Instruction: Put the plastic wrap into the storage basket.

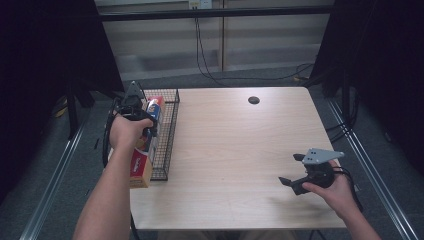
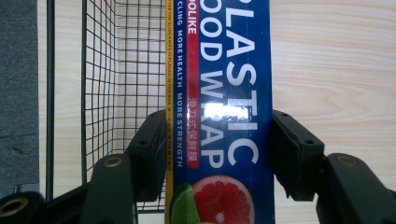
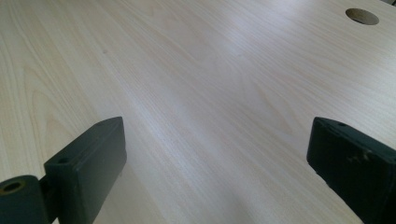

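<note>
The left gripper (image 2: 219,140) is clamped on a long blue box of plastic wrap (image 2: 224,93); its two black jaws press against the box's opposite long sides, as the left gripper view shows; the printed face of the box, with white lettering and a picture of cut citrus fruit, is turned toward that camera. In the high view the left hand (image 1: 127,132) holds this gripper (image 1: 145,112) over the wire basket (image 1: 167,135) at the left edge of the table (image 1: 240,150); the box (image 1: 142,167) runs lengthwise along the basket, its near end sticking out past the basket's near rim and over the table edge; whether the box rests on the basket floor or is lifted clear cannot be determined. The black mesh of the basket (image 2: 126,70) appears beside and behind the box in the left gripper view. The right gripper (image 1: 295,170) is released; its jaws stand wide apart with nothing between them; the right hand (image 1: 332,190) holds it low over the near right part of the table, well apart from the basket. In the right gripper view, bare pale wood (image 3: 196,93) lies between the jaws, and a round cable hole (image 3: 362,16) sits at the far side of the tabletop; the same hole (image 1: 254,100) appears in the high view.
</note>
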Tool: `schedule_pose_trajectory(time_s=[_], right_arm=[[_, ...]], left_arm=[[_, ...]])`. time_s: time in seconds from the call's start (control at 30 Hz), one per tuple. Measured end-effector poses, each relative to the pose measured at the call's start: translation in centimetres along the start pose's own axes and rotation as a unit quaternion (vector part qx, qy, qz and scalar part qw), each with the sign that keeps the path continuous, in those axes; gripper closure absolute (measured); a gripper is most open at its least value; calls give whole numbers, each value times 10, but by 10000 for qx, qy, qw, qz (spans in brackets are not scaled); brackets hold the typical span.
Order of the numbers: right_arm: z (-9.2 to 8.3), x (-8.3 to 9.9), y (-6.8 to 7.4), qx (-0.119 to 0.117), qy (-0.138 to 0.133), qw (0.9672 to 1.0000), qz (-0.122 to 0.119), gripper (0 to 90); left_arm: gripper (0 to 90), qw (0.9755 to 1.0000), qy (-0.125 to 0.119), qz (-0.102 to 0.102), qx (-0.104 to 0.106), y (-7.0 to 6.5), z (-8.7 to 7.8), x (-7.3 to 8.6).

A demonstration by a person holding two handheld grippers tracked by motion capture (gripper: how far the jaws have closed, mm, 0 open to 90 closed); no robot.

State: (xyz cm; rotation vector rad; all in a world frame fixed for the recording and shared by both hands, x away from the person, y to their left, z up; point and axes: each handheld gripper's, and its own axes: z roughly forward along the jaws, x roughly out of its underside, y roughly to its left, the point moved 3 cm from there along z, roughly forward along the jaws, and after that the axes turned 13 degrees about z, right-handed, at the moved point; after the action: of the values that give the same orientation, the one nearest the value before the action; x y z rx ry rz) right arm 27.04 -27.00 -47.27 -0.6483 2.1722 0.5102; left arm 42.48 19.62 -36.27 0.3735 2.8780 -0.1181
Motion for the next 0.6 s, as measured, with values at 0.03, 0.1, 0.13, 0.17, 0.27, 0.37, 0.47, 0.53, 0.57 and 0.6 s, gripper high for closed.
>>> schedule_pose_trajectory(time_s=[0.03,0.1,0.13,0.17,0.27,0.37,0.47,0.53,0.57,0.6], right_arm=[[1,0,0,6,-2,10000,2,44],[1,0,0,12,20,10000,-6,45],[1,0,1,8,18,10000,-13,45],[1,0,0,-4,24,10000,-15,45],[1,0,1,10,17,10000,-2,44],[1,0,1,12,20,10000,1,45],[1,0,0,4,32,10000,-18,45],[2,0,0,13,48,10000,-26,45],[2,0,0,13,48,10000,-26,45],[2,0,0,11,39,10000,-20,44]], left_arm=[[434,10000,17,5,-20,1,2,0],[434,10000,30,10,-23,1,3,0],[435,10000,20,-15,-29,2,5,0],[434,10000,28,-22,-7,2,6,0],[434,10000,22,-29,-21,4,9,0],[435,10000,76,-30,-47,6,12,1],[435,10000,71,-26,-55,8,15,1],[435,9999,120,-12,-79,9,17,1],[434,9999,120,-12,-79,9,17,1],[434,9999,122,-38,-66,10,18,1]])
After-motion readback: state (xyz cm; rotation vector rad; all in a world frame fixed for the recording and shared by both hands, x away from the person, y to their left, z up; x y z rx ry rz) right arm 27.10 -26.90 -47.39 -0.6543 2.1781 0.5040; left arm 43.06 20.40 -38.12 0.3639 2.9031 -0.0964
